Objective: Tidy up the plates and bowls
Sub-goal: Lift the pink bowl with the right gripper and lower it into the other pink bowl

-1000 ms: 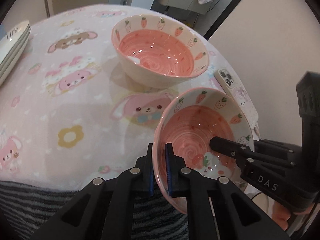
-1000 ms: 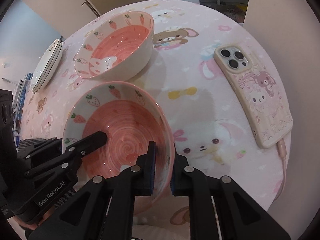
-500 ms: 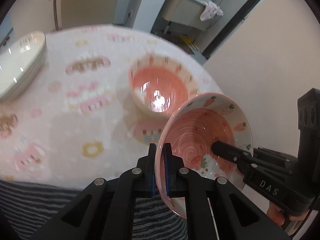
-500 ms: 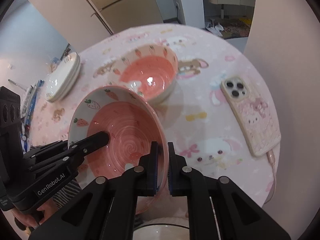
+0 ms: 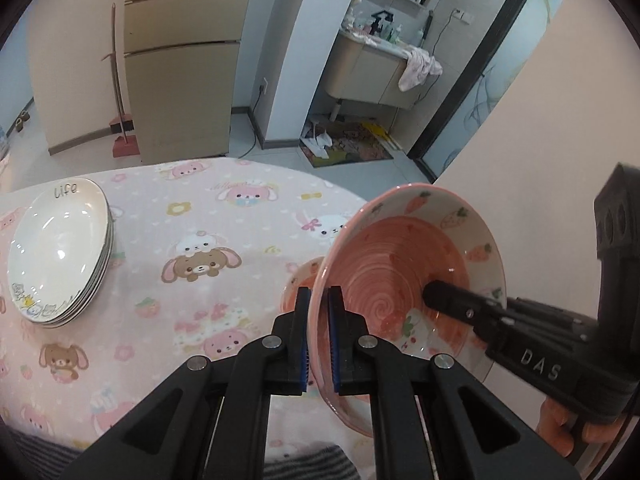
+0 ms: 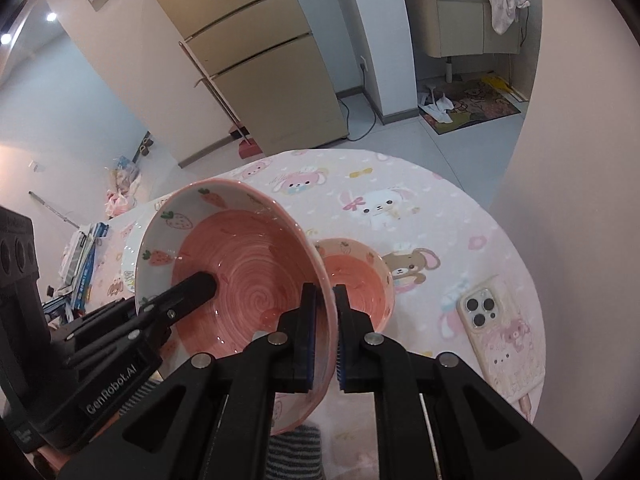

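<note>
Both grippers hold one pink strawberry bowl (image 5: 404, 272) in the air above the table, tilted. My left gripper (image 5: 318, 336) is shut on its left rim. My right gripper (image 6: 324, 332) is shut on its right rim; the bowl also shows in the right wrist view (image 6: 248, 268). A second pink bowl (image 6: 356, 276) stands on the table below and beyond the held one, mostly hidden in the left wrist view (image 5: 300, 280). A stack of white plates (image 5: 60, 248) lies at the table's left.
The round table (image 5: 224, 224) has a pink cartoon cloth. A phone in a pink case (image 6: 504, 332) lies near the table's right edge. A wall (image 5: 532, 140) is close on the right. A fridge (image 6: 256, 60) and floor clutter are beyond.
Both grippers have lifted the held bowl well above the table and tilted the views up. The second bowl now lies lower and farther, partly behind the held bowl.
</note>
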### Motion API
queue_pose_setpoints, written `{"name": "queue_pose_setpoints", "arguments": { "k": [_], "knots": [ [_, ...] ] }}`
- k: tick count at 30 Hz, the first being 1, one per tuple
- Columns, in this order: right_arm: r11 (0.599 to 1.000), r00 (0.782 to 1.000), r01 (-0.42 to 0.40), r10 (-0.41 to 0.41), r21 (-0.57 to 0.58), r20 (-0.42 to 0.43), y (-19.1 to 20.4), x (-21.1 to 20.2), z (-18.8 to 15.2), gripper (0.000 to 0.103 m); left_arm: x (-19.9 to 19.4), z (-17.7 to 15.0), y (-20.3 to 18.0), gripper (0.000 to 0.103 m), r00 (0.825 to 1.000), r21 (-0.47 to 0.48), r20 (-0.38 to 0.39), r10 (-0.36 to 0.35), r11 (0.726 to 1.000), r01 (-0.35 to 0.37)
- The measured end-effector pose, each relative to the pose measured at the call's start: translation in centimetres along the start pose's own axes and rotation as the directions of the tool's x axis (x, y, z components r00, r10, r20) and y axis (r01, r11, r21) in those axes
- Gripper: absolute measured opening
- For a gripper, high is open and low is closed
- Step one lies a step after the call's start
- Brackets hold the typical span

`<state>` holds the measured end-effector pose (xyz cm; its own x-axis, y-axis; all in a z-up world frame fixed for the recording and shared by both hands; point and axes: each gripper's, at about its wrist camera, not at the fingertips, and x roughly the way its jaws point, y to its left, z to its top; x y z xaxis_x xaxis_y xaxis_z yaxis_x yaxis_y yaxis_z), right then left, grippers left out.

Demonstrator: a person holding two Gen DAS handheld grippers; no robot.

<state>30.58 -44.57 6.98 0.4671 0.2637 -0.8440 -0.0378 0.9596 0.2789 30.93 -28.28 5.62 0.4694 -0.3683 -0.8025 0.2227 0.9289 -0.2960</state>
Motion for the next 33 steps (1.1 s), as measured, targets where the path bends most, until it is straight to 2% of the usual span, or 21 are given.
{"name": "queue_pose_setpoints", "arguments": {
  "k": [7,11,14,17,25,30,33],
  "knots": [
    [0.998,0.996,0.062,-0.062,-0.009,-0.059,-0.9,4.4,0.2,0.008,5.5,-1.0,0.3,0.010,0.996,0.055,-0.078,0.048,0.998,-0.043],
    [0.993,0.992,0.119,-0.119,0.002,-0.053,-1.4,6.0,0.1,0.009,7.6,-1.4,-0.1,0.018,0.992,0.076,-0.066,0.111,0.991,-0.106],
    [0.988,0.987,0.154,-0.154,-0.013,-0.038,-1.3,6.6,0.1,0.010,8.4,-1.5,-0.7,0.020,0.987,0.111,-0.047,0.153,0.983,-0.147],
    [0.983,0.983,0.180,-0.182,-0.045,-0.041,-1.2,7.4,-0.1,0.012,9.2,-1.5,-0.8,0.021,0.982,0.126,-0.064,0.179,0.977,-0.169],
    [0.974,0.977,0.203,-0.208,-0.099,-0.048,-1.2,8.9,-0.4,0.012,11.1,-2.1,-0.4,0.024,0.974,0.153,-0.089,0.210,0.969,-0.195],
    [0.966,0.971,0.229,-0.235,-0.116,-0.039,-1.1,9.1,-0.5,0.012,12.0,-2.4,-0.1,0.027,0.980,0.126,-0.101,0.171,0.979,-0.158],
    [0.945,0.958,0.284,-0.286,-0.162,0.009,-0.3,8.6,-0.5,0.011,11.9,-2.5,-0.3,0.028,0.984,0.124,-0.078,0.159,0.981,-0.149]
  ]
}}
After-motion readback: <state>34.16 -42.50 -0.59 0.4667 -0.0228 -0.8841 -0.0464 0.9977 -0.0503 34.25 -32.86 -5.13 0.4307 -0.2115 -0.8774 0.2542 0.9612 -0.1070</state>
